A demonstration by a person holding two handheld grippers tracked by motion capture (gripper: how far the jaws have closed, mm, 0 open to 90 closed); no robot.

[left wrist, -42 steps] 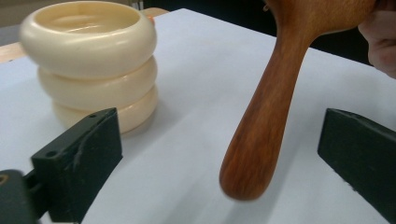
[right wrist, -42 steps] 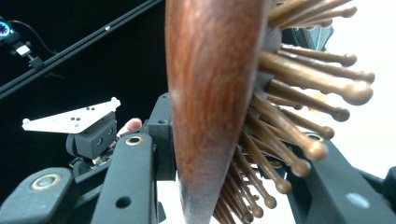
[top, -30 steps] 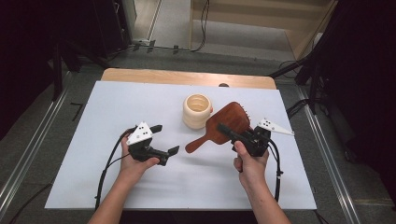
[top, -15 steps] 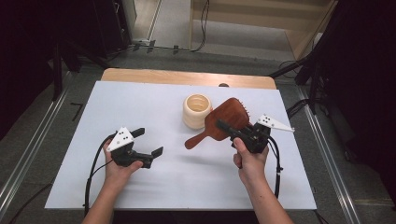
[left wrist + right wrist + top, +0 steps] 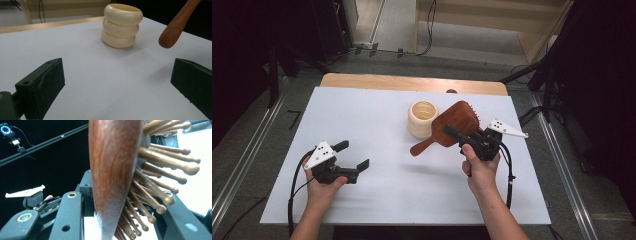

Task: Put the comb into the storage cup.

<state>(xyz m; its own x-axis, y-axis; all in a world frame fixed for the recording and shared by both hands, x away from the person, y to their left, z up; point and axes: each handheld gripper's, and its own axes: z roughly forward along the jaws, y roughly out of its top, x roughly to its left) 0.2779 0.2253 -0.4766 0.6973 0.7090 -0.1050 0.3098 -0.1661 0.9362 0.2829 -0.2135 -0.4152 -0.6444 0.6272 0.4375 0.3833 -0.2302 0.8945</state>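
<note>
A brown wooden hairbrush hangs tilted above the white table, its handle slanting down to the left. My right gripper is shut on the brush head; in the right gripper view the brush stands edge-on between the jaws, bristles to the right. A cream ribbed holder stands just left of the brush. My left gripper hovers open at the table's front left, nothing between its fingers. In the left gripper view the holder is ahead and the brush handle's tip is at the upper right.
A wooden strip runs along the table's far edge. Metal rails flank the table on the floor, and cables lie beyond it. Bare white surface lies between the two hands.
My left gripper has moved left and a little nearer the front edge, away from the brush handle. The right gripper and brush have stayed put.
</note>
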